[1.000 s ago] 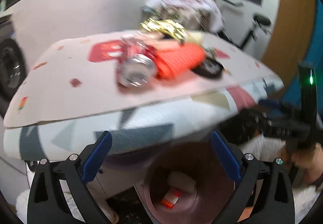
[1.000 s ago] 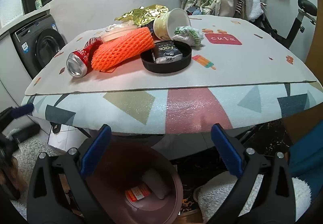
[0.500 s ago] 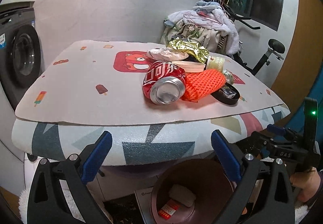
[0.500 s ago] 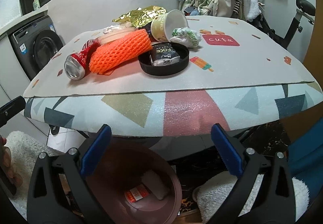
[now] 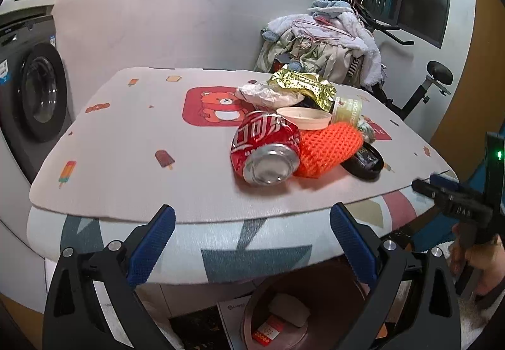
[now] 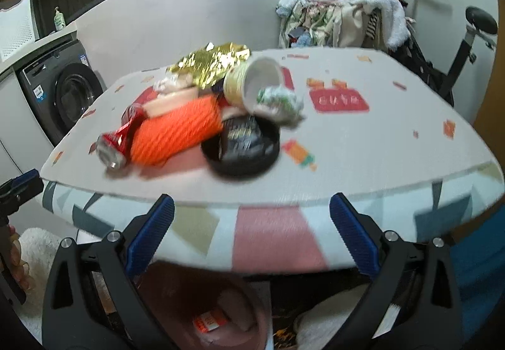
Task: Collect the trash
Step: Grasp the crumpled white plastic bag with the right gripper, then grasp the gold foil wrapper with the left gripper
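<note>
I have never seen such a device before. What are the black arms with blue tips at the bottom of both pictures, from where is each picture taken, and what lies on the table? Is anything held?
They are hand-held grippers, one in each hand of a person; no robot is here. Each carries a camera looking forward along its two fingers. One picture comes from the left gripper, the other from the right gripper. Both are open and hold nothing.

On the table lies trash: a dented red can on its side, touching an orange foam net, a black lid, a tipped paper cup and gold foil. Below the table edge stands a bin with some trash already inside.
</note>
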`<state>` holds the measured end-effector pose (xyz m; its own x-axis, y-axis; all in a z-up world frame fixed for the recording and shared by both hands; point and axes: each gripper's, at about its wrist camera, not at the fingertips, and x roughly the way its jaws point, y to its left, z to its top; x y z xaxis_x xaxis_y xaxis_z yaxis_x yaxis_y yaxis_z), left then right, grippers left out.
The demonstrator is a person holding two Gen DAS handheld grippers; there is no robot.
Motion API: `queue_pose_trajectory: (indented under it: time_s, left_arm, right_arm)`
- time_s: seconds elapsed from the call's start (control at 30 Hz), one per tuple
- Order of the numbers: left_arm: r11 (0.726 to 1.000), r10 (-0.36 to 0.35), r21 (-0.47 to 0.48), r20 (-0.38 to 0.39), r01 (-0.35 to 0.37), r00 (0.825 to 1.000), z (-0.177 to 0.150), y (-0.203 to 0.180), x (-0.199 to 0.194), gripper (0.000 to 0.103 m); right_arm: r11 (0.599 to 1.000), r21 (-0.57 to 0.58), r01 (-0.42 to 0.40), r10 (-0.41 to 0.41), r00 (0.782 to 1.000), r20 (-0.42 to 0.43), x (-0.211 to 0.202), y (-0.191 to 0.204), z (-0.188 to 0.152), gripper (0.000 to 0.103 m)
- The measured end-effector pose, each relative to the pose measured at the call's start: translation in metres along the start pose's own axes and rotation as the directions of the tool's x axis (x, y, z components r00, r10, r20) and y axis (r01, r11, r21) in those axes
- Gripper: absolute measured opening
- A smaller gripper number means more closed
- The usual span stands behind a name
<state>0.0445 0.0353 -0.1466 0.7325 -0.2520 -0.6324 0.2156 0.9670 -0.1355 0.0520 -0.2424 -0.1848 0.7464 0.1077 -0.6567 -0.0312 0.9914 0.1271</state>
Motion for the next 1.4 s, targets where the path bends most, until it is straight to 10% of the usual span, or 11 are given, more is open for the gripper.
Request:
queue_pose_trajectory:
  time_s: [0.3, 0.73, 0.83, 0.9, 1.4]
  left_arm:
    - [1.0, 0.0, 0.011, -0.006, 0.0, 1.0, 0.028, 0.005, 0.021, 0.096]
    - [1.0, -0.023, -0.016, -0.006, 0.023, 1.0, 0.062, 0.014, 0.046, 0.096]
    - [0.999, -0.035, -0.018, -0.007, 0.035, 0.999, 0.066, 0.013, 0.049, 0.096]
    - [0.999, -0.046, -0.021, -0.011, 0.045, 0.999, 0.067, 0.012, 0.052, 0.096]
    - [0.969, -0.243, -0.077, -0.111, 0.235, 0.964, 0.151, 0.0, 0.102, 0.074]
  right_arm:
    - [1.0, 0.019, 0.009, -0.01, 0.999, 0.038, 0.041, -0.034, 0.07, 0.085]
    - [1.0, -0.002, -0.003, 0.002, 0.991, -0.136, 0.146, -0.048, 0.109, 0.079]
    - [0.999, 0.009, -0.044, 0.045, 0.984, -0.171, 0.156, -0.046, 0.108, 0.064]
    - [0.997, 0.01, -0.081, 0.082, 0.98, -0.184, 0.156, -0.044, 0.106, 0.05]
    - [0.976, 0.194, -0.097, 0.102, 0.995, -0.016, 0.092, -0.079, 0.099, 0.048]
